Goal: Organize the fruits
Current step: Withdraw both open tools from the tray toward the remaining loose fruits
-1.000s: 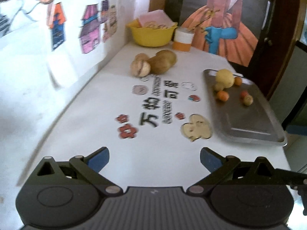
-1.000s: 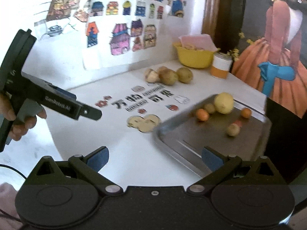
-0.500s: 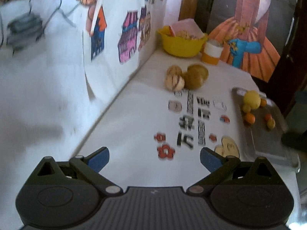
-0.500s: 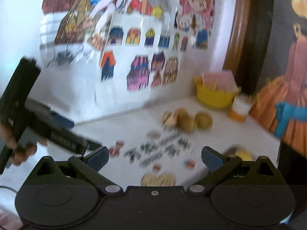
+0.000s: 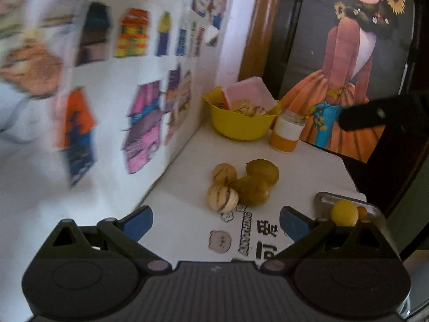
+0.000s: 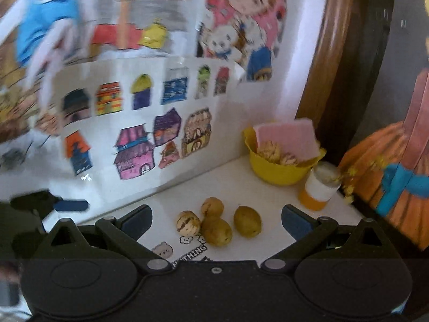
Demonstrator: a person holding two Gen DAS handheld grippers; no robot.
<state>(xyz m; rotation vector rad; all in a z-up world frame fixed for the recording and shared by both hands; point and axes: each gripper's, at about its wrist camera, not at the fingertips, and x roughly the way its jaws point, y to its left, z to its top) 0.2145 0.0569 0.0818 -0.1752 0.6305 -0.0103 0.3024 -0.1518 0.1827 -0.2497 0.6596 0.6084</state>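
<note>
Four fruits (image 6: 218, 224) I count on the table (image 5: 308, 169); left hand-held gripper (image 5: 215, 224) and right hand-held gripper (image 6: 216, 221) both gape wide, holding nothing.

Open white tabletop (image 5: 187, 209) is left in front of the four clustered fruits (image 5: 241, 185), so they can be approached from the near side. The left is closed off by the picture-covered wall (image 5: 120, 102). Behind them the way is blocked by a yellow bowl (image 5: 241, 126) and an orange-and-white jar (image 5: 287, 134); a metal tray (image 5: 324, 197) lies to the right.
</note>
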